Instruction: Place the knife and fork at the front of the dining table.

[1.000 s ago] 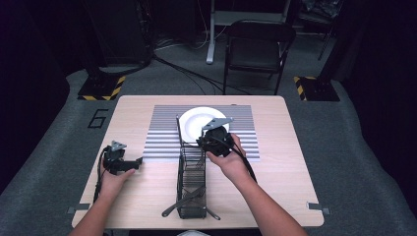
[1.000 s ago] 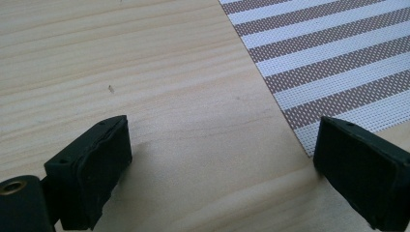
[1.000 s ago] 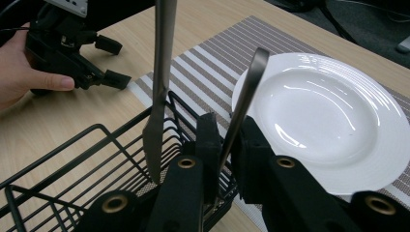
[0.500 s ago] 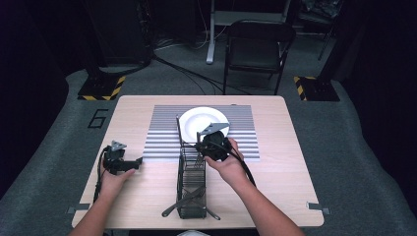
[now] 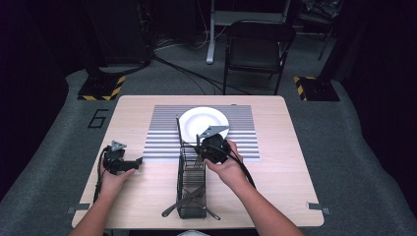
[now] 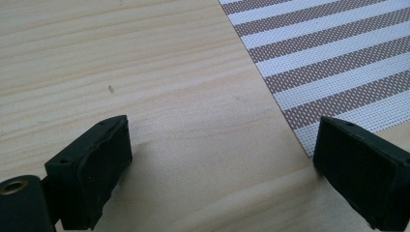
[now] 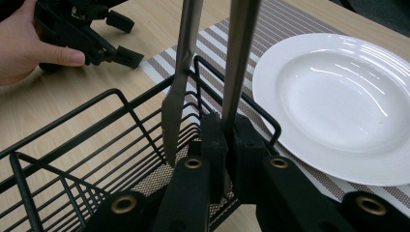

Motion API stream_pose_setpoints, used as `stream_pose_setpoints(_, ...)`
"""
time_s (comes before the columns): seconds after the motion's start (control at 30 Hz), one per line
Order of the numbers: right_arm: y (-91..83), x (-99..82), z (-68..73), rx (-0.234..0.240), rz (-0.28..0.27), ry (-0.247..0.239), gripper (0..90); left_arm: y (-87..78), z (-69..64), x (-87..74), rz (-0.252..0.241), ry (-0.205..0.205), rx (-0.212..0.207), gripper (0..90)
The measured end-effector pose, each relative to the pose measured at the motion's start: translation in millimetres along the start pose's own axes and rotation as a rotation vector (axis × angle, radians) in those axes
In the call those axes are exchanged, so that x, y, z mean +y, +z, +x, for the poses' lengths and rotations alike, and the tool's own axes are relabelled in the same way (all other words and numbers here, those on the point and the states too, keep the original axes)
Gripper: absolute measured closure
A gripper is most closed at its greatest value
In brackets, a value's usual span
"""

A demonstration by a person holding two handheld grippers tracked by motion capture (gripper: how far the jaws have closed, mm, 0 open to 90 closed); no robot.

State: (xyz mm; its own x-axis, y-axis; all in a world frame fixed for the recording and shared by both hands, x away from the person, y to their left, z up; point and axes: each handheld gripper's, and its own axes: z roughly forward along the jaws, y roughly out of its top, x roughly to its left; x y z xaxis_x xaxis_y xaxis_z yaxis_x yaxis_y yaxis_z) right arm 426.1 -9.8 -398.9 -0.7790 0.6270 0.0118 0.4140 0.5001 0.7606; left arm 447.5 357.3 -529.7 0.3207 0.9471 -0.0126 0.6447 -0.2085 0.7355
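The right gripper (image 7: 226,145) has its jaws pressed together on a thin metal utensil handle (image 7: 239,58), which stands nearly upright at the far end of the black wire rack (image 5: 191,172). A knife (image 7: 180,82) stands just beside it inside the rack. The white plate (image 5: 202,122) lies on the striped mat (image 5: 241,132), beside the rack. The left gripper (image 6: 222,159) rests low over the bare wooden table (image 6: 121,72) with its jaws spread wide, holding nothing
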Motion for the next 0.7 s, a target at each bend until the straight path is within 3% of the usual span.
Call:
stream_pose_setpoints(0.5, 11.6, -2.8, 3.5, -0.029, 0.042, -0.039, 86.8, 0.0, 0.0, 0.0, 0.000, 0.000, -0.001, 6.8)
stream_pose_setpoints(0.7, 8.3, 1.3, 2.0, 0.001, 0.051, -0.017, 87.1, 0.0, 0.0, 0.0, -0.001, 0.000, -0.001, 6.8)
